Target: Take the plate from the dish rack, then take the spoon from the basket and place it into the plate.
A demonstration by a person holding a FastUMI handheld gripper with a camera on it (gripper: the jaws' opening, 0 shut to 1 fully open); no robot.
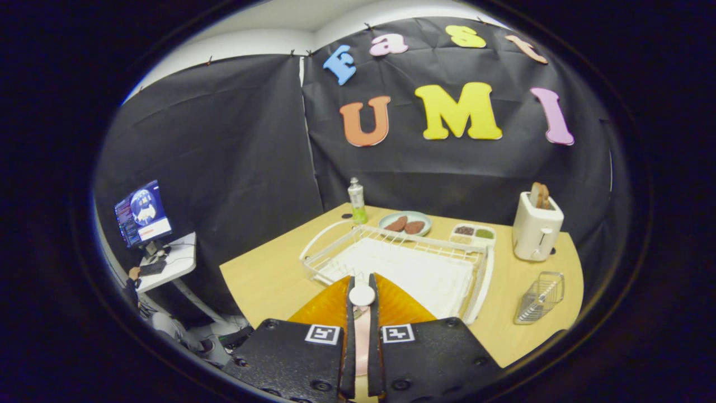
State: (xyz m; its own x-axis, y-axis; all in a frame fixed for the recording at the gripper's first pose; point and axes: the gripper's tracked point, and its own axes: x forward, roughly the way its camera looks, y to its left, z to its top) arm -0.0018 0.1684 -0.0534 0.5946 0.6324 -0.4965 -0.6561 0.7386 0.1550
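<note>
The gripper (362,291) has its two fingers drawn close together on a spoon (362,319), whose pale pink handle runs back between them while its round white end pokes out at the fingertips, so the tongs are clenched on it. Directly beneath and just ahead of the fingers lies the plate (400,305), amber, translucent and ribbed toward its rim, resting on the light wooden table (263,280) just in front of the dish rack (403,257). That rack is white coated wire with a white tray inside. To its right, well apart, stands the small wire basket (540,296) (silvery, with thin metal bars). Beyond the rack sit a slim bottle (356,200) with a green base, a pale bluish dish (405,223) bearing two brown pieces, and a divided white container (473,233) of dark and green contents. A cream toaster (536,226) with bread in its slot stands at the far right. Off the table, a lit monitor (142,214) stands on a small white desk
</note>
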